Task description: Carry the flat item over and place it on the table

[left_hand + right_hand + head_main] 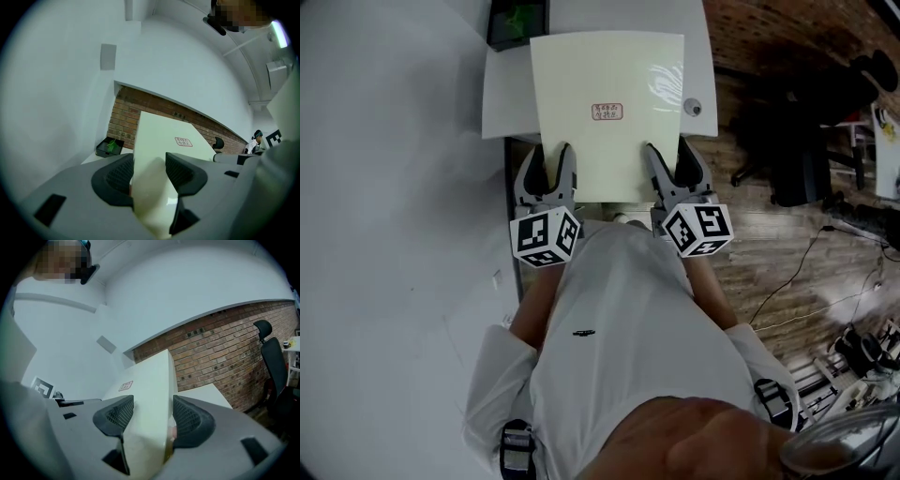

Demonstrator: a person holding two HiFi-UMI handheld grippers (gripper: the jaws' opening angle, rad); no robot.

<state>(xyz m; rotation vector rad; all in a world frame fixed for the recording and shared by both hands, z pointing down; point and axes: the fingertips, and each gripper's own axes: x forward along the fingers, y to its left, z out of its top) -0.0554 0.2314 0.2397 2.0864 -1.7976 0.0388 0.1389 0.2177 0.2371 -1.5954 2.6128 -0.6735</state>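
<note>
Panel (607, 112), pale cream, flat and rectangular, is held out in front of the person over the white desk (506, 94). A small red-printed label (607, 112) sits near the middle of its upper face. From the head view I cannot tell whether its far edge touches the desk.

The left claw (549, 164) is clenched on the panel's near left corner. In the left gripper view the panel's edge (152, 187) runs up between the two dark ribbed pads, which sit against it on either side. The right claw (672, 161) is clenched the same way on the near right corner, with the panel (147, 418) filling the gap between its pads. Each claw carries a marker cube, the left one (546, 236) and the right one (697, 230), just in front of the person's white shirt.

A black tray (517, 19) with something green in it stands on the desk beyond the panel's far left corner. A small round grey disc (692, 107) lies on the desk just beside the panel's right edge. A dark office chair (806, 141) stands on the wooden floor (787, 253) to the right. A brick wall (220, 352) runs behind the desk.
</note>
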